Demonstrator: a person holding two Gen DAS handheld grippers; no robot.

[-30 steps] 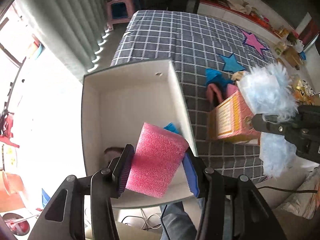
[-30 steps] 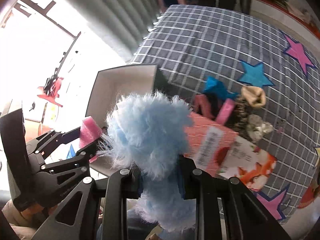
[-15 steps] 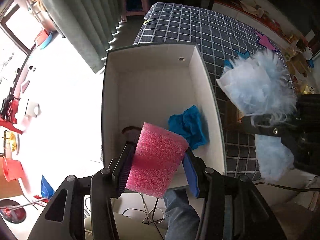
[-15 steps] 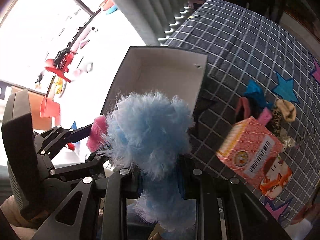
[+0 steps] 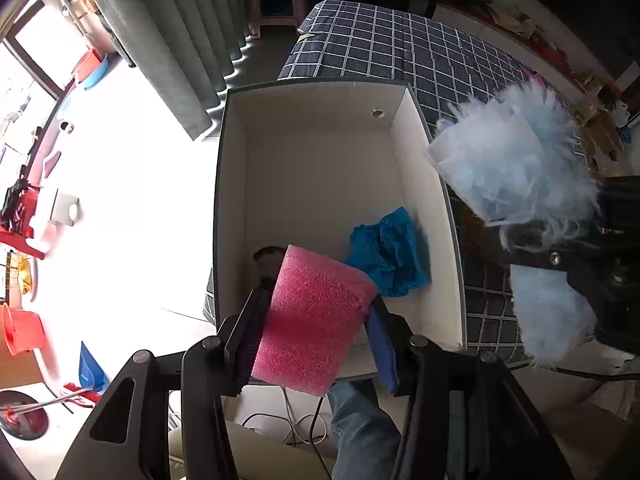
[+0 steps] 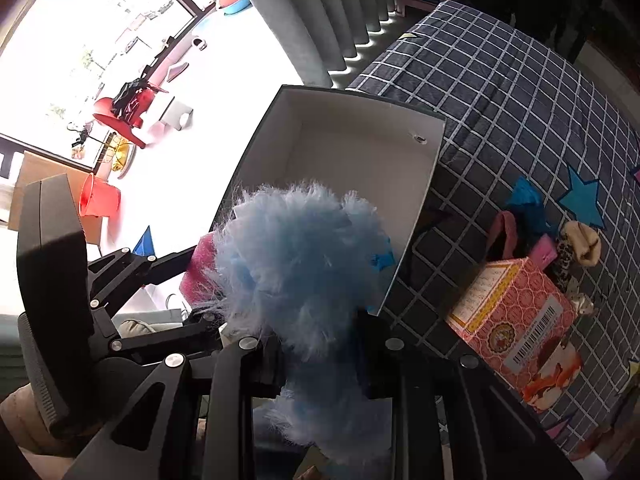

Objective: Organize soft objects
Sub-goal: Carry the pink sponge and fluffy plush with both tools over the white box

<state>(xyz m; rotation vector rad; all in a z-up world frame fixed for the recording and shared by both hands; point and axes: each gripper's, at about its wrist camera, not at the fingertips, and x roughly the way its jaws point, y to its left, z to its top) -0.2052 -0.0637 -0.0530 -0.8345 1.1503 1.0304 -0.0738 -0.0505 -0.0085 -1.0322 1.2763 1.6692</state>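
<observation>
A pink foam block (image 5: 316,320), coarse-celled and roughly rectangular, sat clamped between the jaws of the left gripper (image 5: 316,344), held above the near end of an open white box (image 5: 320,168). The right gripper (image 6: 320,344) was closed on a pale blue fluffy toy (image 6: 296,264), its long wispy fibres spilling over both fingers; in the left wrist view the toy (image 5: 516,176) hung at about 3 o'clock, just outside the box's right wall.

The box, smooth white inside with a dark outer rim and a small round hole in its far wall, rested on a bed covered in a dark checked sheet (image 6: 500,80) printed with blue and pink stars. Inside it, a crumpled blue cloth (image 5: 388,256) lay against the right wall, and a small brown item (image 5: 270,256), partly hidden behind the foam, lay near the closer end.

In the right wrist view, at about 4 o'clock, a pink patterned carton (image 6: 516,320) with a barcode lay on the sheet. Beyond it lay a small heap of soft pieces (image 6: 536,232) in pink, blue, cream and leopard print. Grey pleated curtains (image 5: 176,40) hung at 11 o'clock.
</observation>
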